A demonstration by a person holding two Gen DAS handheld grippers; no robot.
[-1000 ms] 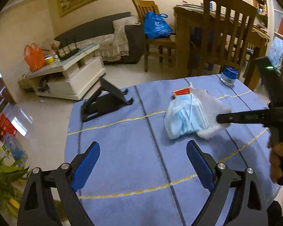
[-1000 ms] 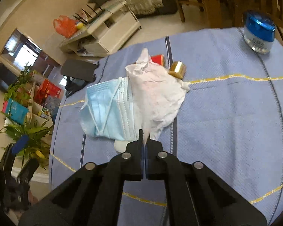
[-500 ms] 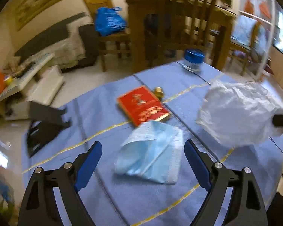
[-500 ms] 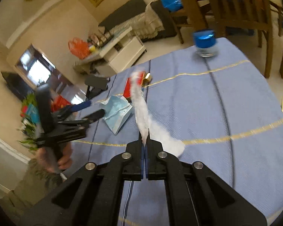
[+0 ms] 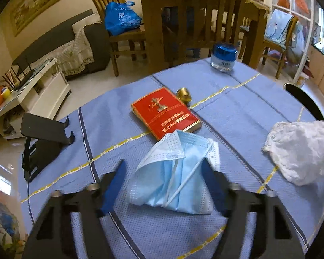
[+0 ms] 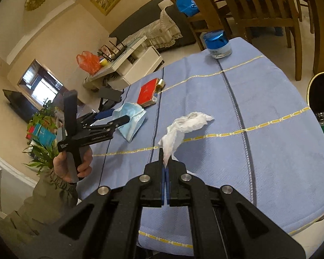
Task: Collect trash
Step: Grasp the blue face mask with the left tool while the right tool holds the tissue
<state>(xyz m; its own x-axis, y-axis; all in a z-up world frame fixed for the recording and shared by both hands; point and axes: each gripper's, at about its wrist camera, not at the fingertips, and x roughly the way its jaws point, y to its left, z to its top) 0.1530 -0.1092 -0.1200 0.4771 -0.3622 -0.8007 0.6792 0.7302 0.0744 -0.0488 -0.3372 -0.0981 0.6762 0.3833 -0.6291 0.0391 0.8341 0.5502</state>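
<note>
A crumpled light-blue face mask (image 5: 175,170) lies on the blue tablecloth. My left gripper (image 5: 164,183) is open, its blue fingers on either side of the mask's near part. In the right wrist view the left gripper (image 6: 118,116) reaches the mask (image 6: 131,118). My right gripper (image 6: 165,161) is shut on a crumpled white tissue (image 6: 183,127) and holds it above the cloth. The tissue (image 5: 300,151) also shows at the right of the left wrist view.
A red cigarette box (image 5: 165,113) and a small gold cap (image 5: 183,93) lie beyond the mask. A blue-lidded jar (image 5: 223,57) stands at the far edge. A black phone stand (image 5: 43,138) sits at the left. A black bin (image 6: 321,97) stands at the right; wooden chairs stand behind.
My right gripper lifted the tissue off the mask and carried it right, uncovering the red box. My left gripper moved forward and lower, so its fingers now straddle the mask.
</note>
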